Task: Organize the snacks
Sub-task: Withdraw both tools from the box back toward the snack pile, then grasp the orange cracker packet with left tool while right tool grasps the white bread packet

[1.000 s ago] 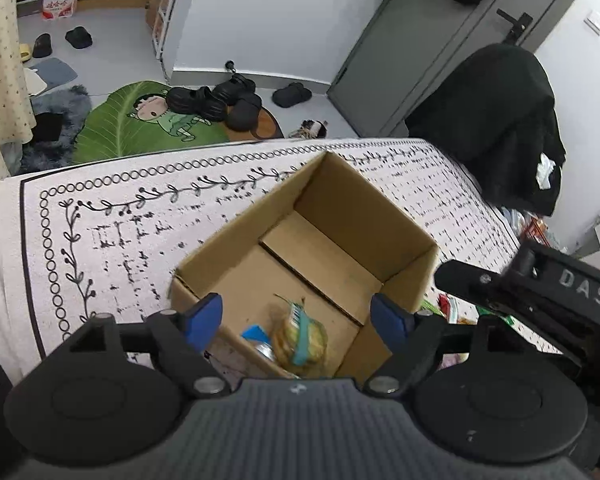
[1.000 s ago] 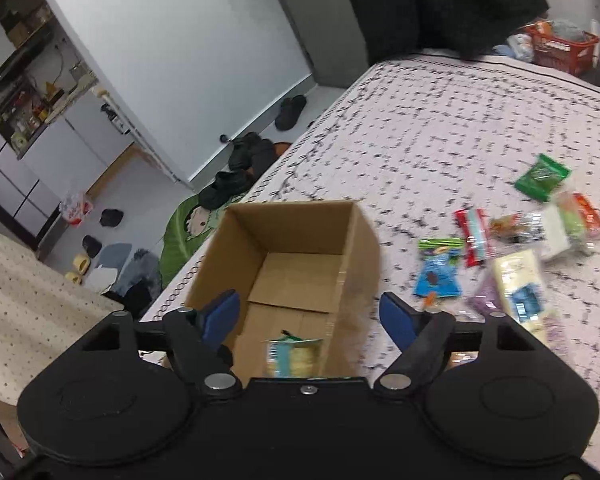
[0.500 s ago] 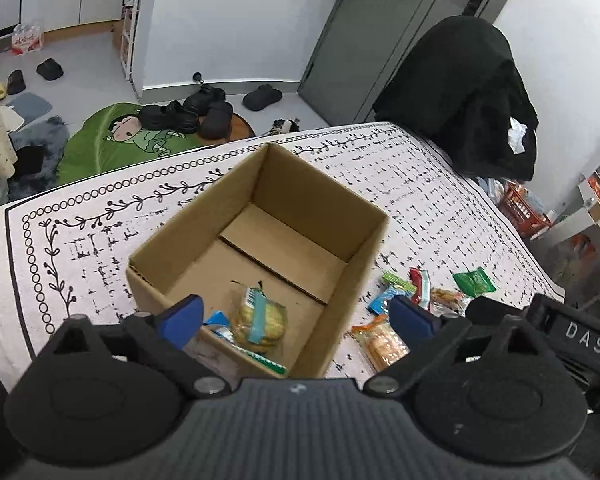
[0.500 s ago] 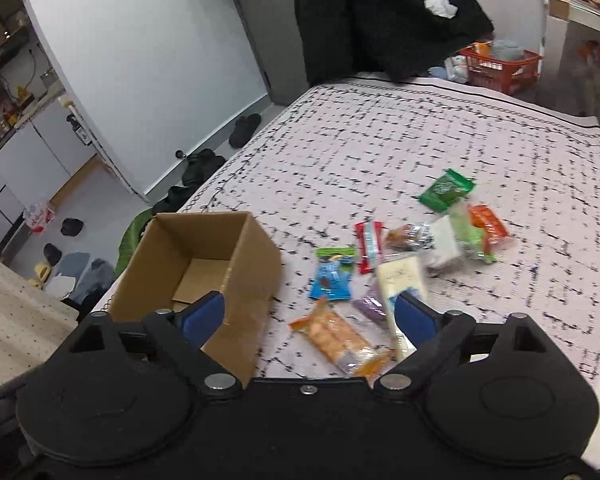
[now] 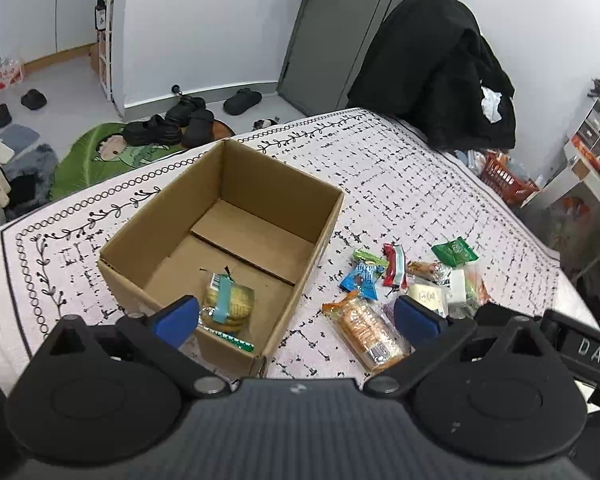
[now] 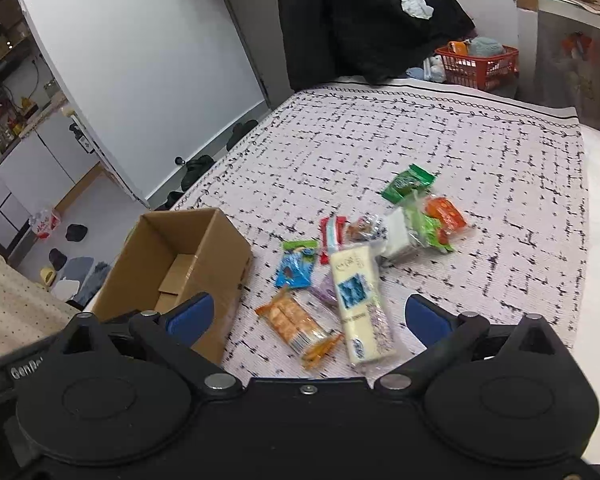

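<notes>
Hovering over the patterned cloth (image 6: 440, 128), the right gripper (image 6: 307, 316) has its blue pads spread wide with nothing between them; its jaws have just been opening. Just beyond its fingertips lie an orange cracker packet (image 6: 294, 322) and a long pale yellow packet (image 6: 362, 304), side by side and loose on the cloth. The left gripper (image 5: 296, 316) is likewise fully spread and holds nothing, having also just been opening; it hangs above the near right corner of the cardboard box (image 5: 320, 236).

Inside that box, at its near end, sits a clear bag of round biscuits (image 5: 230, 300), with a green-edged wrapper (image 5: 228, 338) beside it against the near wall. Most of the box floor is bare, so the task looks only just begun.

To the right of the box the rest waits in a loose cluster: a blue packet (image 6: 296, 268), a red and white stick (image 6: 331, 236), a purple packet (image 6: 326, 290) partly under the yellow one, a white and green bundle (image 6: 412, 232), an orange packet (image 6: 446, 212) and, farthest off, a green packet (image 6: 408, 182). By this count about eight or nine snacks still need moving, and the nearest two seem the likely next picks.
</notes>
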A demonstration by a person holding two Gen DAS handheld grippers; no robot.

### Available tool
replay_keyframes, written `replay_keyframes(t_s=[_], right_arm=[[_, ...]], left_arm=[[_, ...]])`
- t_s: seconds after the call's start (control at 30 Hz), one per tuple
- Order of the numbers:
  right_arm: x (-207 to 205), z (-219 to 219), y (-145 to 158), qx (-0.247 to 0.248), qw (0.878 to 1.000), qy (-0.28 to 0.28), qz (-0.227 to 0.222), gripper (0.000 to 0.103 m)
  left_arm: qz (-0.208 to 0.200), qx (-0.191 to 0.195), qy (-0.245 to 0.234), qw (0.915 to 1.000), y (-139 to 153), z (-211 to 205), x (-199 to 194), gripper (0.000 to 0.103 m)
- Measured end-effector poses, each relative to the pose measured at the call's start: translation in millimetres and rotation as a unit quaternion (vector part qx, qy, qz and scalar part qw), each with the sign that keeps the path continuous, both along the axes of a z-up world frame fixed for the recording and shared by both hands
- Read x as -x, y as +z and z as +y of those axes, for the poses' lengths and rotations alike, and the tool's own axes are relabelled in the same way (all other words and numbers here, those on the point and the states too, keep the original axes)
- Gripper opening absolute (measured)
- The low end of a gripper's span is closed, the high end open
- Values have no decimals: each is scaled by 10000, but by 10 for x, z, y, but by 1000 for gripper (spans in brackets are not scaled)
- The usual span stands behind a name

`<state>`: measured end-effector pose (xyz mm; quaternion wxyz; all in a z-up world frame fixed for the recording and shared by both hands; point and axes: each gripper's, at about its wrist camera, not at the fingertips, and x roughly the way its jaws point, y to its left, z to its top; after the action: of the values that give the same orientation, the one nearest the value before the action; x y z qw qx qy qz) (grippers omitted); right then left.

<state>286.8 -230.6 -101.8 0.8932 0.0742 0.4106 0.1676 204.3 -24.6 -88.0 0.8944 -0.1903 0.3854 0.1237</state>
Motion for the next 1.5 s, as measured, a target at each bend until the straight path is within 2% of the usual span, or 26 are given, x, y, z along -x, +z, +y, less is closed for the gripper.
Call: replay_keyframes(t_s=[0.27,0.47,0.6,0.7,1.03,1.17,1.33,1.5], right_arm=[[8,-289,-103,-325,9991,57,267,103],[14,-444,-223,-376,9987,43,352,103],[2,-546,-344,-382,9980,-81,496,103],[-15,-651,-423,-562,9962,-234,629,103],[-107,-866,-701,-834,9886,-673,1058,96],[-186,-884,-806,-957,9863,-667,1166,90],[-317,-860,-925,-1179,9832,-577,1268,78],[-473,-814,-1028,-1488,9800,-422,1254,74]], left_arm=[[205,-94,-134,9997,4,-225,-22,103],[366,-136,-218,9990,-69,-386,-43,103],[334,-243,-216,9989,-105,-474,-45,102],[281,-222,-249,9990,-133,-526,-59,102],[611,7,-425,9972,-439,-690,-198,99],[688,114,-443,9966,-554,-728,-294,92],[752,222,-383,9962,-666,-724,-443,78],[934,277,-350,9946,-794,-730,-626,68]])
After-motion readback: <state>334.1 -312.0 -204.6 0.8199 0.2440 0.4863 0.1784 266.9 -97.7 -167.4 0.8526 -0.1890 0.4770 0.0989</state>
